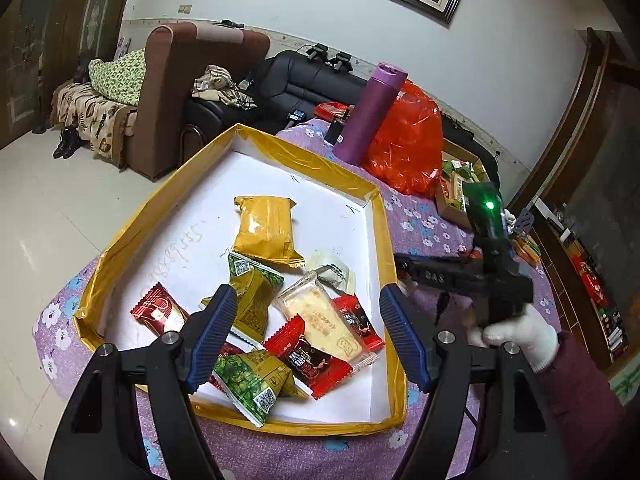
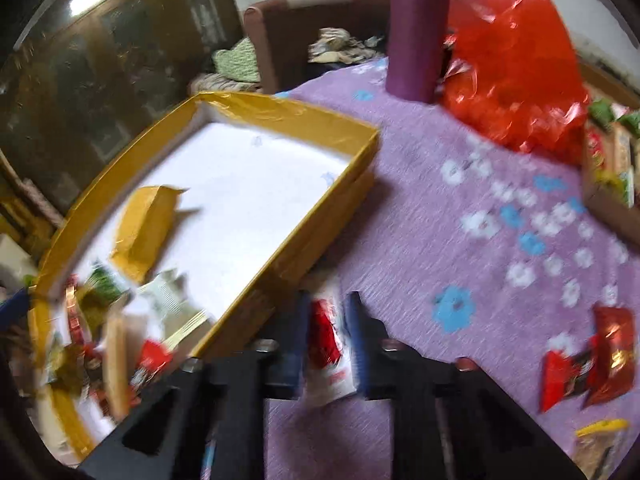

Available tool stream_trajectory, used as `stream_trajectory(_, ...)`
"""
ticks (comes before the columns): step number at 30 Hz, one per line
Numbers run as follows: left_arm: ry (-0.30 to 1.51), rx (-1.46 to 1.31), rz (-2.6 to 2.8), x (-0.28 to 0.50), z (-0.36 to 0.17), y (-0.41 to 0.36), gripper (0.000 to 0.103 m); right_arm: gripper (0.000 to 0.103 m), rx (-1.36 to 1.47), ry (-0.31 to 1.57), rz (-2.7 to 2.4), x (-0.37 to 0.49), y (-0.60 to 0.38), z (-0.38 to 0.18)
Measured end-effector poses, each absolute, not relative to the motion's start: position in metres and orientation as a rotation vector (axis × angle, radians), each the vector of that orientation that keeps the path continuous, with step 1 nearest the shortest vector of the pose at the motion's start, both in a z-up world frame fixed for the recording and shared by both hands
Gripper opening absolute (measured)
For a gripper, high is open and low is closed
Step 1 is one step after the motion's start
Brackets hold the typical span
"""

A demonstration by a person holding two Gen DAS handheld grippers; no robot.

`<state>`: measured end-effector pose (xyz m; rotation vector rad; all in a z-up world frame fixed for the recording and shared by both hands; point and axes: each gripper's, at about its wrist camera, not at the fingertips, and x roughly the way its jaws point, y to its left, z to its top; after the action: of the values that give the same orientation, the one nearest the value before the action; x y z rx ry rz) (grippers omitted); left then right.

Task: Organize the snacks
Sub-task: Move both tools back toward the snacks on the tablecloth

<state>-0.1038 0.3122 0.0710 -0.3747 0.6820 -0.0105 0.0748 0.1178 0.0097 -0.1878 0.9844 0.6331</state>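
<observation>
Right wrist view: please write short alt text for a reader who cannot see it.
The right gripper is shut on a red and white snack packet above a purple flowered tablecloth, beside a yellow tray holding other snacks. The picture is blurred.

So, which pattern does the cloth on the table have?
Purple tablecloth with white and blue flowers; right wrist view shows it best.

Snack packets (image 1: 304,320) lie in the box (image 1: 168,200), bottle (image 1: 370,114) behind.
</observation>
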Motion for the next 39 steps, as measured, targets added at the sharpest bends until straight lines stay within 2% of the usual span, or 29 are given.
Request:
stream_trajectory(7,0.679,-0.347,-0.044,-0.109,0.078,0.298,0.074,0.013,-0.296,0.994,0.608,0.021,0.111,0.011)
stream_trajectory(15,0.67,-0.257,-0.13,-0.114,0.092,0.259,0.074,0.016,-0.151,1.025,0.499,-0.028,0.014,0.01)
stream_trajectory(17,0.682,-0.232,-0.162,-0.112,0.092,0.243,0.074,0.025,-0.121,1.023,0.474,-0.037,-0.011,0.011)
stream_trajectory(21,0.723,-0.187,-0.237,-0.109,0.091,0.209,0.074,0.025,-0.012,0.961,0.496,-0.049,-0.056,0.031)
stream_trajectory(25,0.776,-0.151,-0.296,-0.105,0.082,0.175,0.074,0.051,0.06,0.849,0.407,-0.049,-0.107,0.054)
stream_trajectory(26,0.792,-0.146,-0.307,-0.103,0.079,0.167,0.074,0.055,0.067,0.841,0.377,-0.046,-0.118,0.054)
stream_trajectory(33,0.932,-0.176,-0.371,-0.086,0.047,0.122,0.074,0.056,0.041,0.884,0.286,-0.015,-0.128,0.033)
stream_trajectory(39,1.009,-0.193,-0.349,-0.066,0.029,0.098,0.073,0.068,-0.042,0.877,0.211,0.013,-0.117,0.016)
